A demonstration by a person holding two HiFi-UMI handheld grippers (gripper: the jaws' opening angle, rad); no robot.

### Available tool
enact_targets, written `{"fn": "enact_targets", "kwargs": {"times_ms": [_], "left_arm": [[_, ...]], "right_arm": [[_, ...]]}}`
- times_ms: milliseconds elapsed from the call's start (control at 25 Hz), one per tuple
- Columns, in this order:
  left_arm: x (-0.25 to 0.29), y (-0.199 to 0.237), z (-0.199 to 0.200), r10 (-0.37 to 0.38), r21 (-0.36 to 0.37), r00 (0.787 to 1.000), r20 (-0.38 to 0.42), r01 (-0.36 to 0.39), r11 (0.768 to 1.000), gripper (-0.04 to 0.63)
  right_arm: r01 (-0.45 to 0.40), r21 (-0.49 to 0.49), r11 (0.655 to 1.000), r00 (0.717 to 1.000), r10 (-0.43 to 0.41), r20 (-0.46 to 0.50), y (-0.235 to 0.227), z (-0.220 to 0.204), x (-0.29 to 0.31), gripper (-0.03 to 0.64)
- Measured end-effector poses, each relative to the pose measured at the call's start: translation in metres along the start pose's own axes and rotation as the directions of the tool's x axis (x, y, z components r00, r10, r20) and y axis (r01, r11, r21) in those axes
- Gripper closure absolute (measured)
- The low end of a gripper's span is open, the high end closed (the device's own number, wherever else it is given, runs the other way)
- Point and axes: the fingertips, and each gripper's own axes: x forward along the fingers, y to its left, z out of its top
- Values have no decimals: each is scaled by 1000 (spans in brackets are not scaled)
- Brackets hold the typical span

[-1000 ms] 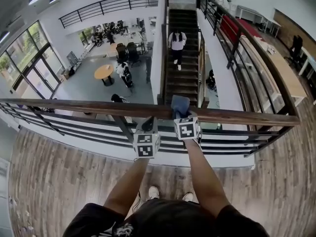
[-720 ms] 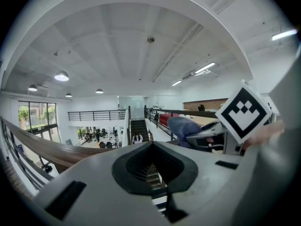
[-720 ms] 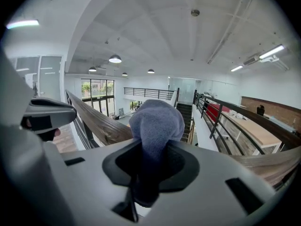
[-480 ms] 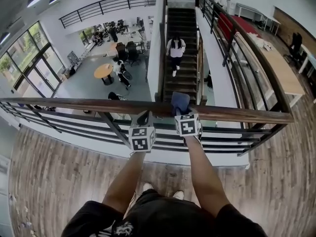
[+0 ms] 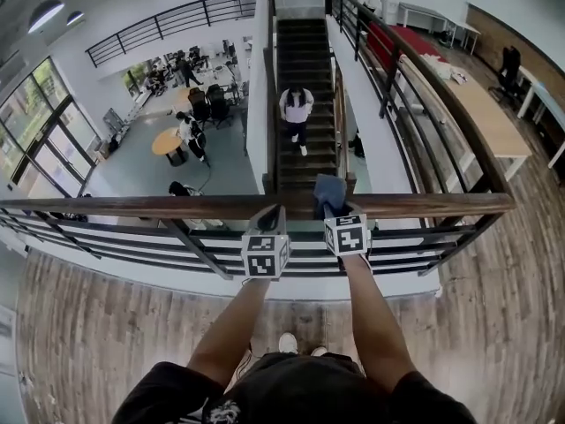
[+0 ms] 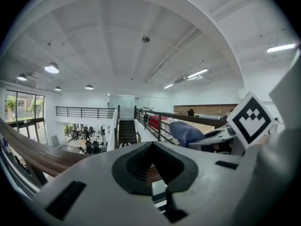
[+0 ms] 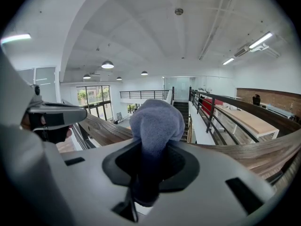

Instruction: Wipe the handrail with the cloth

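A brown wooden handrail (image 5: 132, 207) runs left to right in front of me in the head view. My right gripper (image 5: 330, 208) is shut on a blue-grey cloth (image 5: 327, 191), which bulges over the top of the rail. In the right gripper view the cloth (image 7: 156, 121) fills the jaws of the right gripper (image 7: 153, 147), with the handrail (image 7: 263, 152) passing behind it. My left gripper (image 5: 270, 218) is shut with nothing in it, its tip at the rail just left of the cloth. The left gripper view shows the left gripper (image 6: 153, 147), the handrail (image 6: 33, 152) and the cloth (image 6: 186, 132).
Dark metal bars (image 5: 115, 247) run under the rail. Beyond it is a drop to a lower floor with a staircase (image 5: 305, 104) and a person (image 5: 297, 109) on it. A second railing (image 5: 424, 87) runs away at the right. I stand on wood flooring (image 5: 88, 343).
Both grippers have shifted slightly right along the rail with the cloth. The left gripper has closed in beside the right one. The person on the stairs has moved.
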Motion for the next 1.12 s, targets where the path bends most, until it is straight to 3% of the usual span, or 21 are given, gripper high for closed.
{"fn": "enact_targets", "kwargs": {"times_ms": [240,440,800,1120], "left_arm": [[21,-50,6,-58,25,998,2,58,998,594],[45,-111,7,-51,37,999,3,51,998,594],[77,-241,29,-27,-40,999,36,29,999,593],[100,-316,44,-41,20,998,40,40,999,594]], "right_arm": [[31,3,1000,1000,-31,-1,-35,-8,-14,529],[24,7,1000,1000,-24,5,-93,-23,-37,529],[-41,8,999,999,41,8,-208,-47,-79,529],[-30,15,999,999,30,13,-282,-63,-107,529]]}}
